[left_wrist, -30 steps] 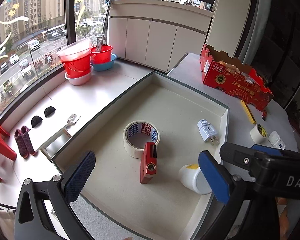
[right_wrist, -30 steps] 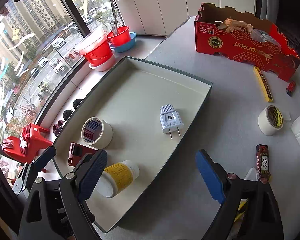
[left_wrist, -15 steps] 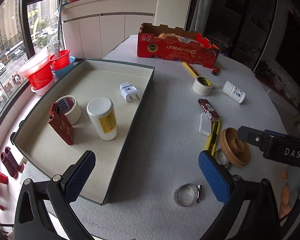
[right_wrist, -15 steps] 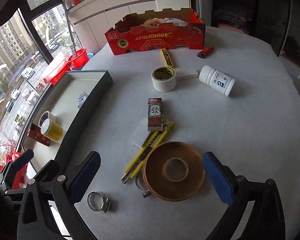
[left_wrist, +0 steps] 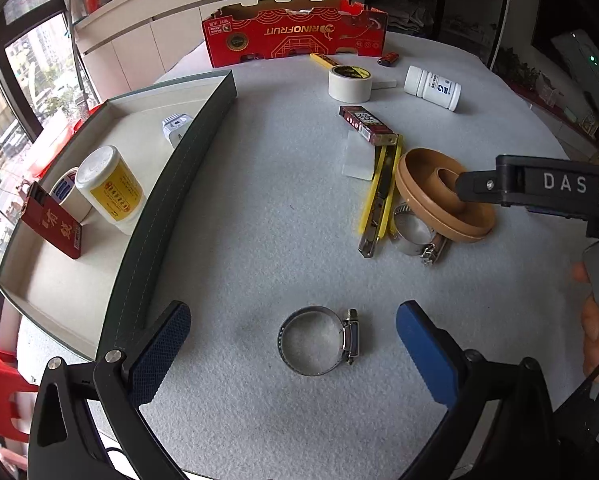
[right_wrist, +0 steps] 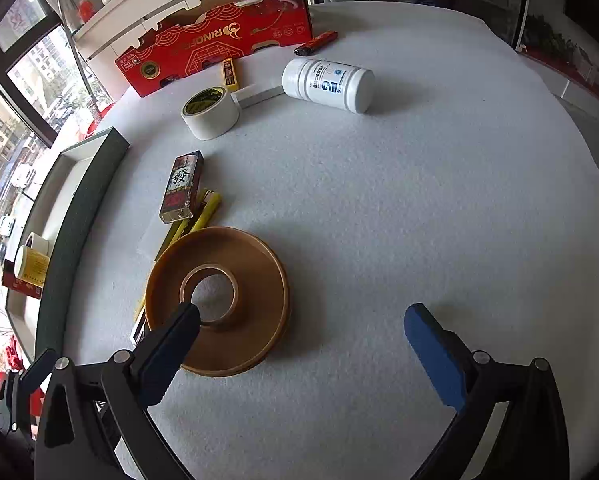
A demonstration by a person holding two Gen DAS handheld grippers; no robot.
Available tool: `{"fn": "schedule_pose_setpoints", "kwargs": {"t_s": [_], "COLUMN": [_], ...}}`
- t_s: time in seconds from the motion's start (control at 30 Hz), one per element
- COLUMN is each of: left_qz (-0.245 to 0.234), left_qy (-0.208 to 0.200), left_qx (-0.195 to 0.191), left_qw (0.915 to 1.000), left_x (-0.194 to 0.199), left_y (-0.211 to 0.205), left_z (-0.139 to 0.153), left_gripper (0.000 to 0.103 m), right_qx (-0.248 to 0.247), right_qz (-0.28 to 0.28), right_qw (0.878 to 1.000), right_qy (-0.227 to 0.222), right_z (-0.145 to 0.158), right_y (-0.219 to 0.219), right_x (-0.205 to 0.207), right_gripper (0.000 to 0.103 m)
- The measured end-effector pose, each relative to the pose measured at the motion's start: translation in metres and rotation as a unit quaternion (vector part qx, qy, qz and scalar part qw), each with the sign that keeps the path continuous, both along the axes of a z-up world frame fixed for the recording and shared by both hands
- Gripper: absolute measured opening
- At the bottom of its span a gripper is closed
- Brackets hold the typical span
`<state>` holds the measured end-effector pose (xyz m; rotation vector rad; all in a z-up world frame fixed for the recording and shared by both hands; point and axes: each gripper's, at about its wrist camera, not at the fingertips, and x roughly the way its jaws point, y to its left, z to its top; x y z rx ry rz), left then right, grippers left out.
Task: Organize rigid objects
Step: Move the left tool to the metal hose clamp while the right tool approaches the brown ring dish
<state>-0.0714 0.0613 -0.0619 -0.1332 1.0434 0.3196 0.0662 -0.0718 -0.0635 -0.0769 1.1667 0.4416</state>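
Note:
A metal hose clamp (left_wrist: 317,340) lies on the grey felt table between the pads of my open left gripper (left_wrist: 291,336). A brown tape roll (right_wrist: 219,300) lies flat; my open right gripper (right_wrist: 301,336) is over it, its left finger (right_wrist: 171,344) above the roll's hole, the right finger off to the side. The roll also shows in the left wrist view (left_wrist: 431,196). The grey-walled tray (left_wrist: 171,184) at left holds a yellow-label bottle (left_wrist: 111,190), a red box (left_wrist: 53,226), a tape roll and a white plug (left_wrist: 175,126).
On the table lie a second hose clamp (left_wrist: 413,230), a yellow utility knife (left_wrist: 379,196), a dark red slim box (right_wrist: 181,186), white tape (right_wrist: 209,112), a white pill bottle (right_wrist: 327,84), a lighter (right_wrist: 315,43) and a red cardboard box (right_wrist: 219,36).
Both grippers swung right from above the tray to the table and lowered. The left now frames the hose clamp; the right has closed in on the brown tape roll.

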Motion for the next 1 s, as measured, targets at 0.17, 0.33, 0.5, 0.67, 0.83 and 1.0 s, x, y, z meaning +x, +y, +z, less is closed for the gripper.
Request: {"fn": "schedule_pose_setpoints", "kwargs": {"t_s": [0.17,0.33,0.5,0.67,0.83,1.0], "left_qz": [0.002,0.004,0.011,0.013,0.014,0.015], "left_qy": [0.011,0.008,0.002,0.000,-0.012,-0.023], "left_qx": [-0.001,-0.007,-0.026,-0.022,-0.019,-0.016], "left_qw": [0.9999,0.9999,0.9996,0.9997,0.9997,0.9995], "left_x": [0.005,0.007,0.008,0.010,0.013,0.011], "left_y": [-0.004,-0.006,-0.004,-0.009,-0.015,-0.016], "left_z": [-0.009,-0.012,-0.014,-0.014,-0.015,-0.016], "left_gripper": [0.103,0.103,0.103,0.103,0.103,0.103], "right_qx": [-0.037,-0.057,-0.070,-0.087,-0.031,0.012], "right_qz": [0.013,0.023,0.016,0.003,-0.002,0.041], "right_qw": [0.999,0.998,0.997,0.996,0.999,0.999], "right_qy": [-0.001,0.004,-0.001,-0.012,-0.008,-0.020], "right_z": [-0.004,-0.010,-0.013,-0.014,-0.003,0.009], "right_y": [0.012,0.014,-0.013,-0.051,-0.070,-0.054], "right_x": [0.012,0.014,0.012,0.009,0.003,-0.013], "right_gripper": [0.102,0.102,0.102,0.102,0.102,0.102]}}
